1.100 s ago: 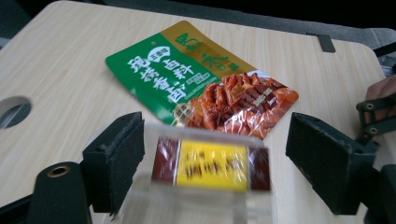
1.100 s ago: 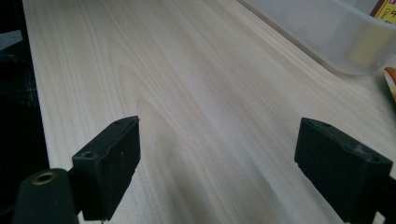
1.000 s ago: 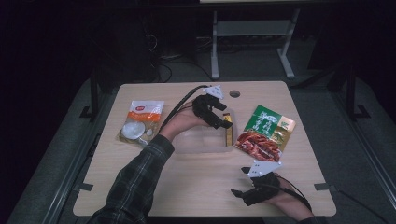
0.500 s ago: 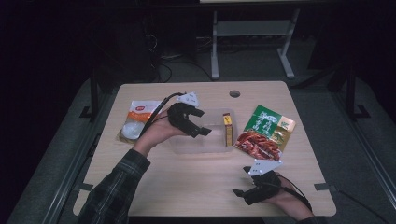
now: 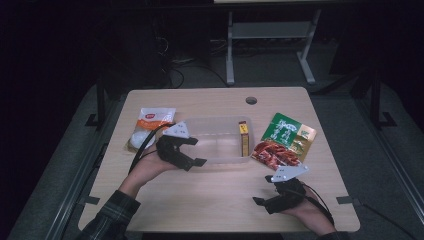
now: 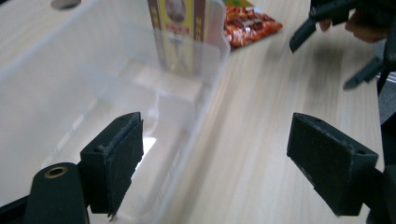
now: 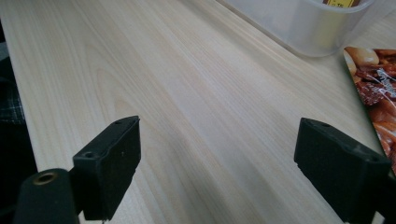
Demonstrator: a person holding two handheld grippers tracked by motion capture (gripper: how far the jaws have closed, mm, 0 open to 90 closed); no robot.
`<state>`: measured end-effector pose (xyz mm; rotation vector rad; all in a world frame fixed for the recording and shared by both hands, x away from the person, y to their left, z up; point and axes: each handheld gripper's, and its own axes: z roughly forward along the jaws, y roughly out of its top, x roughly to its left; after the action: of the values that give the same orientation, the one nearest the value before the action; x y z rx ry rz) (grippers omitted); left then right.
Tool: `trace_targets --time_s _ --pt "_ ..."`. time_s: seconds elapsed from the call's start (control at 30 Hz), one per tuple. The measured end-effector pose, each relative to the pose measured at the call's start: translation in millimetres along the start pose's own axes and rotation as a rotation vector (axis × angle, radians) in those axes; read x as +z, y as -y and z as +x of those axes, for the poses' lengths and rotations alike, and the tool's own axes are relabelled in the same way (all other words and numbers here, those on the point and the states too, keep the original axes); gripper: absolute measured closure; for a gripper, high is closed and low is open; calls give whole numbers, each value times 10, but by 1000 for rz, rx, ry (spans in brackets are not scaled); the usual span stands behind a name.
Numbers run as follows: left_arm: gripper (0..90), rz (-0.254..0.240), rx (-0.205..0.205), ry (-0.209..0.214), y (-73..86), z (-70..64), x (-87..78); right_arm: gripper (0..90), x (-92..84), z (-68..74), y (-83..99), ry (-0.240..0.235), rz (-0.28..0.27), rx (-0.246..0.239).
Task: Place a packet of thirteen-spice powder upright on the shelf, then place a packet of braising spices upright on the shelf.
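A clear plastic container [image 5: 220, 125] sits mid-table with a yellow and brown box [image 5: 243, 137] standing at its right end. My left gripper [image 5: 196, 151] is open at the container's front left corner. In the left gripper view the container's front wall [image 6: 205, 93] runs between the jaws of my left gripper [image 6: 215, 163], and the box [image 6: 177, 32] stands at the far end. My right gripper [image 5: 263, 190] rests open near the front right of the table. Nothing lies between the jaws of my right gripper [image 7: 215, 172] but bare wood.
A white pouch [image 5: 147, 127] lies left of the container. A green packet [image 5: 287, 132] and a red snack packet [image 5: 275, 152] overlap to its right. The table has a round cable hole [image 5: 251, 100] at the back. The red packet [image 7: 378, 88] lies just right of my right gripper.
My left gripper has pulled back from beside the box at the container's right end to the front left corner. The right gripper has stayed put.
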<state>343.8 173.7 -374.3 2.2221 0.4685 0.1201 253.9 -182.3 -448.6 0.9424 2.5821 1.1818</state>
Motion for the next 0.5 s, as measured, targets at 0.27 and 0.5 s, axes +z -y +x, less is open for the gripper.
trace_targets --time_s 0.27,0.5 --pt "179 -8 -57 0 471 -134 -133 252 -1 -109 -32 39 1 26" --pt "172 -1 -90 -15 817 -235 -218 483 -34 -277 -112 109 -25 49"
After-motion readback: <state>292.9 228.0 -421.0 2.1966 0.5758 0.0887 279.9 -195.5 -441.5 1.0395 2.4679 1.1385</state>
